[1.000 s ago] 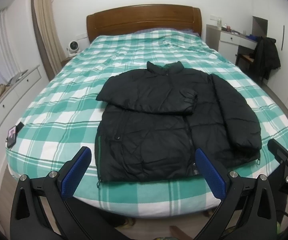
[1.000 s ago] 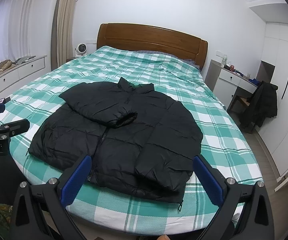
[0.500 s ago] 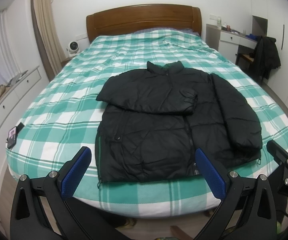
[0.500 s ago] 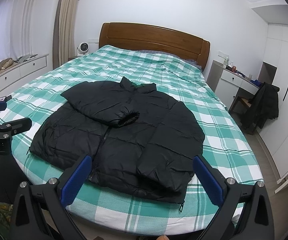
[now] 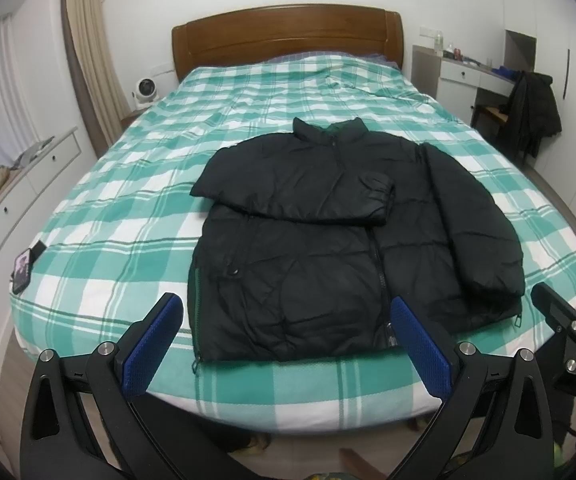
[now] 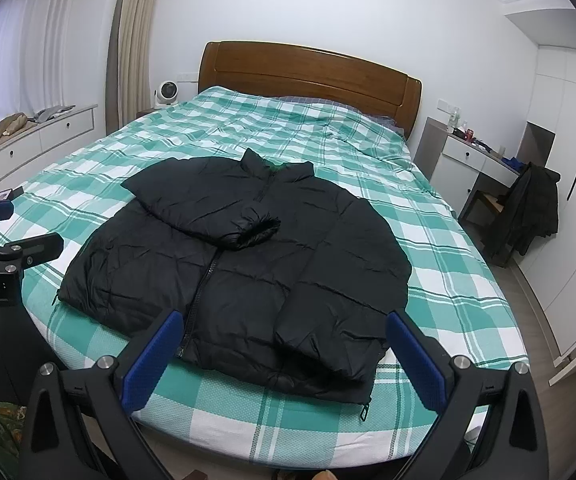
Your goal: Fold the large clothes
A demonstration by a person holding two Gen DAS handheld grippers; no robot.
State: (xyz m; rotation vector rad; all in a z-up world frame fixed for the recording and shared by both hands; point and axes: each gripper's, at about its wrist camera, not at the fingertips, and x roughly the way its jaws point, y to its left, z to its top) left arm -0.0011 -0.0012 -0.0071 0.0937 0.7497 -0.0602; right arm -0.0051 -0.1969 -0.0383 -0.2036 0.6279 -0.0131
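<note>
The puffy black zip-up jacket point(image 5: 327, 240) lies flat near the foot of the bed with the green and white checked cover point(image 5: 128, 216). One sleeve is folded across its chest; the other lies straight, so I think that sleeve goes next. The left hand-held gripper point(image 5: 284, 340) and right hand-held gripper point(image 6: 284, 354) both hang spread wide, holding nothing.

We note a bed point(image 5: 248, 128) with green-and-white checked cover and wooden headboard point(image 5: 288, 36). Small white fan point(image 5: 142, 89) left of it; phone point(image 5: 22, 270) near the cover's left edge; dark coat point(image 5: 535, 114) draped beside a white desk point(image 5: 463, 76).
</note>
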